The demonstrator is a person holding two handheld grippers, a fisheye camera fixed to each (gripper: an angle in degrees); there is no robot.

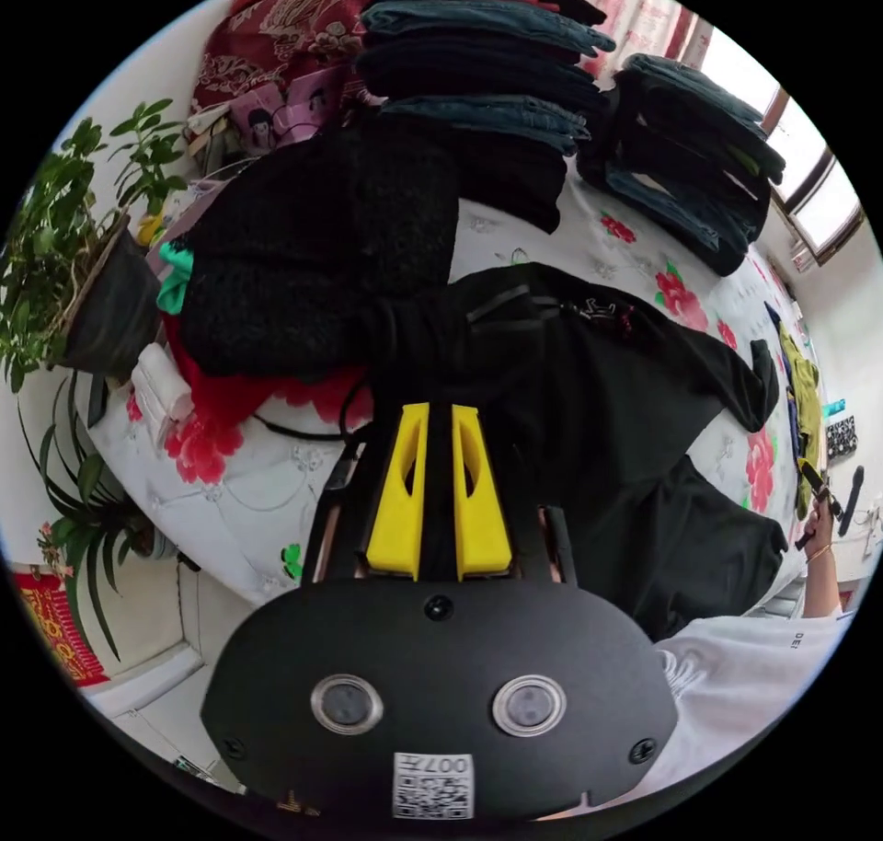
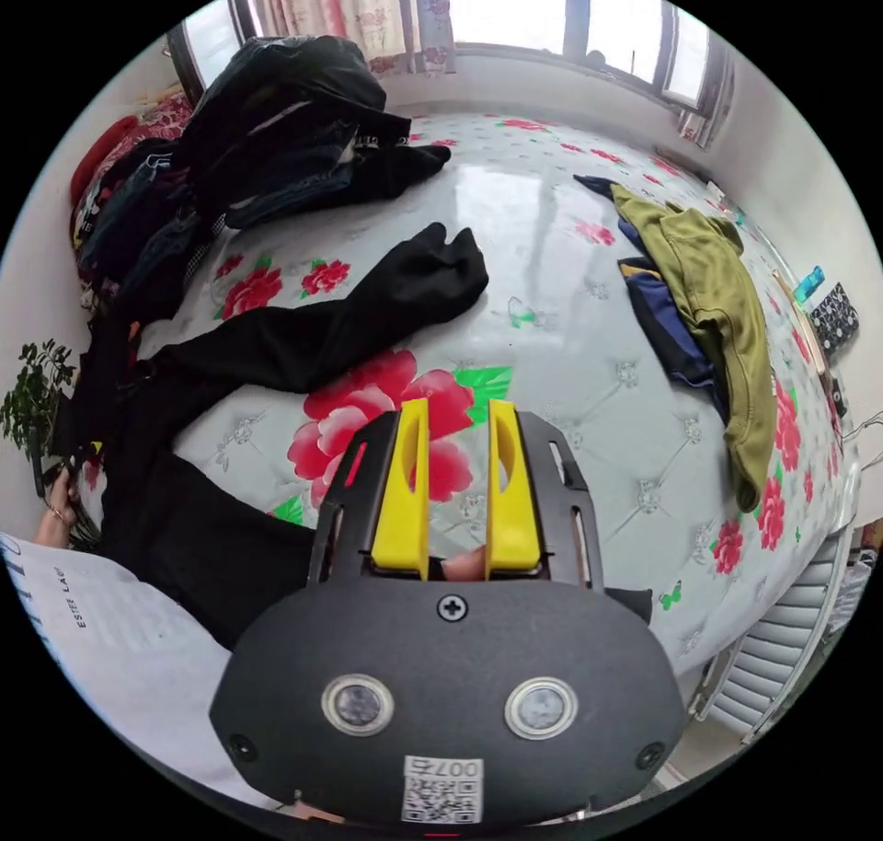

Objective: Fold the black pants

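- The black pants [image 1: 589, 390] lie spread on the flowered bed [image 1: 248, 482], waist end toward the left claw [image 1: 440, 418], legs running off to the right.
- The left claw's 2 yellow jaws stand nearly together at the waistband; whether cloth sits between them, I cannot tell.
- The right claw [image 2: 457, 418] hovers, jaws slightly apart, pants [image 2: 303, 335] left of it.
- Olive garment [image 2: 717, 298] lies far right.

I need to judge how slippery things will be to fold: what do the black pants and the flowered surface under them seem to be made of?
The black pants look like a thin matte knit or synthetic: they drape limply and show no sheen. The flowered surface looks like glossy, tufted, quilted vinyl or coated fabric: it mirrors the window light. Both are guesses from their look.
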